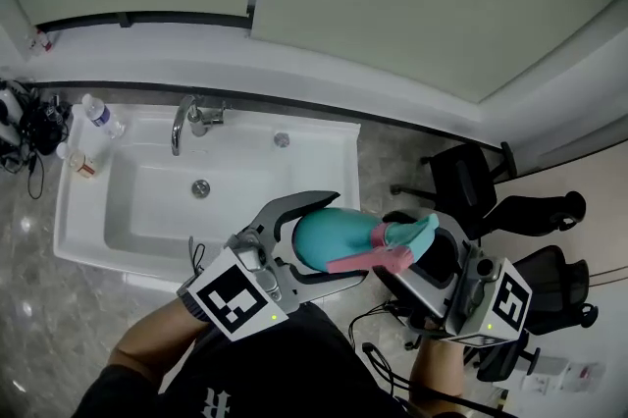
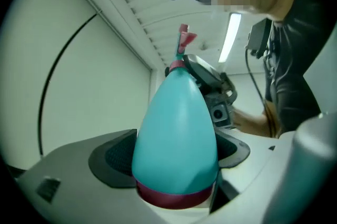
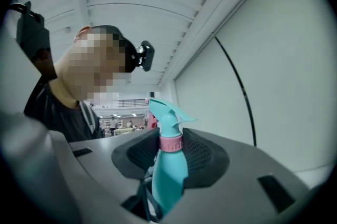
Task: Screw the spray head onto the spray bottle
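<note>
A teal egg-shaped spray bottle (image 1: pixel 319 239) lies level between the curved jaws of my left gripper (image 1: pixel 329 241), which is shut on its body. In the left gripper view the bottle (image 2: pixel 176 133) fills the gap, its dark red base band nearest the camera and its neck pointing away. The teal spray head (image 1: pixel 407 235) with a pink trigger (image 1: pixel 365 260) sits at the bottle's neck. My right gripper (image 1: pixel 420 251) is shut on it. In the right gripper view the spray head (image 3: pixel 168 128) stands between the dark pads (image 3: pixel 202 157), with its ribbed pink collar (image 3: pixel 171 143) level with them.
A white sink (image 1: pixel 88 239) with a chrome faucet (image 1: pixel 186 122) lies below the grippers at the left. A water bottle (image 1: pixel 101 115) and a small jar (image 1: pixel 83 164) stand at its far left corner. Black office chairs (image 1: pixel 471 181) stand at the right.
</note>
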The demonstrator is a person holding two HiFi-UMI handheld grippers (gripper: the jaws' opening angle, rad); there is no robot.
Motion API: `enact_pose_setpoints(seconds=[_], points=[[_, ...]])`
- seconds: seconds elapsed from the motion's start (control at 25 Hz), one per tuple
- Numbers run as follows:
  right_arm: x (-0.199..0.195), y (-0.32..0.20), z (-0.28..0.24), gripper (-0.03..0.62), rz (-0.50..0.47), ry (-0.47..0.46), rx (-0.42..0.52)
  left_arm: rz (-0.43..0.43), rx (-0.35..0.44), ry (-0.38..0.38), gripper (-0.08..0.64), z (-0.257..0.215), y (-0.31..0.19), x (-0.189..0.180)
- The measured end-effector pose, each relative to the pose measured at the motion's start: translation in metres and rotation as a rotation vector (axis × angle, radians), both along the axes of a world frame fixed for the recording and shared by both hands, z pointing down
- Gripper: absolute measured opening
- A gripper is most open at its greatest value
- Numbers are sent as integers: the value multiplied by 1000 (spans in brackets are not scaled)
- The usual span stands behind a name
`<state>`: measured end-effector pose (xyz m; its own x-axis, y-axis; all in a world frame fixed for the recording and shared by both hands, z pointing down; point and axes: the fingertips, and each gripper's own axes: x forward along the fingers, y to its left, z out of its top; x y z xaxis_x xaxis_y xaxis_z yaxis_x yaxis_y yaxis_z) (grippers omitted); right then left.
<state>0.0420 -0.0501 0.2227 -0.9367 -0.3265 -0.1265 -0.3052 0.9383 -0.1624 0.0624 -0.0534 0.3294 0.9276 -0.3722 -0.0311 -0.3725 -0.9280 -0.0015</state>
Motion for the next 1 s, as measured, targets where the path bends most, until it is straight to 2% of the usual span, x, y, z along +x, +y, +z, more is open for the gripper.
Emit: enact_pose_setpoints(seconds=[0.12,0.28,0.4,0.48,0.6,0.72,1.0], points=[[8,-23,15,138,172,1,-98,-176,18,-31,416,10,-22,-1],[14,-42,31,139,380,30,-144,-417,84,-38,416,19,-44,-4],[20,-53,41,138,511,39,-170,-539,129,-63,416,27,-56,-5],[26,-62,49,138,593,35,-198,-587,143,-96,416,35,-65,-3],[38,-74,62,140,680,15,-251,-578,97,-119,416,48,-72,7],[45,-79,71,140,721,-3,-289,-536,47,-116,416,59,-73,15],[43,-79,71,140,696,-8,-289,-428,-25,-32,417,58,-71,22]])
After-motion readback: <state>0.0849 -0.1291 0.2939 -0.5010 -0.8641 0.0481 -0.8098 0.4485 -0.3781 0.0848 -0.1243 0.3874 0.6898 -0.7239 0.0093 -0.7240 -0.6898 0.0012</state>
